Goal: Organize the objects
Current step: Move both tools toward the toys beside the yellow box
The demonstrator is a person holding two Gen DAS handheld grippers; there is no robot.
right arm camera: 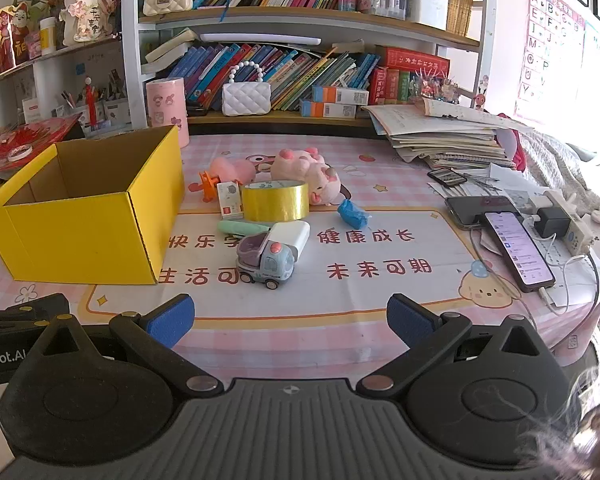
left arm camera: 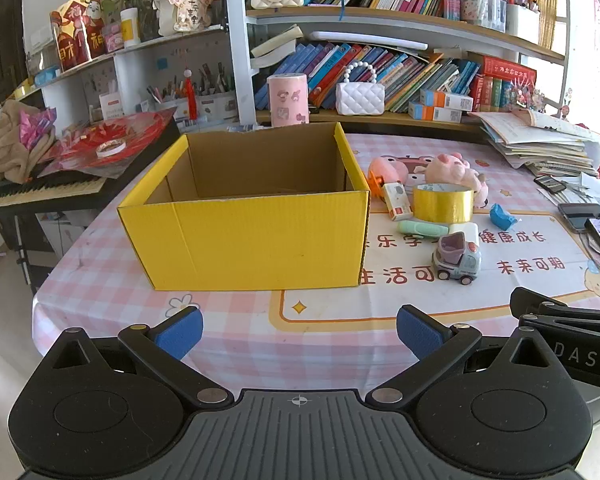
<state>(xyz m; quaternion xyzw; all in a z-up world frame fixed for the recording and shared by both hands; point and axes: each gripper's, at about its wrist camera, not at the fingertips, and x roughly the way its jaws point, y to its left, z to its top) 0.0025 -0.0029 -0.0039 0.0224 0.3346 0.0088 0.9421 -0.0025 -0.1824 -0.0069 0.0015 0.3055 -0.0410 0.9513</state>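
Both claws spread and empty — left gripper (left arm camera: 299,334), right gripper (right arm camera: 291,322); toy truck (right arm camera: 265,259) looks light, rigid, rolls easily, so pinch across cab sides, then drop into yellow box (right arm camera: 80,216).

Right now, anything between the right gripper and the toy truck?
Nothing visible. The right gripper is open, and only bare tablecloth lies between its fingers and the small grey-blue toy truck. The white rectangular block touches the truck's far side, behind it.

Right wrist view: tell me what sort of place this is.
Probably a child's study corner at home: packed bookshelves behind, an alphabet poster on the wall, and a toy truck on the pink checked tablecloth.
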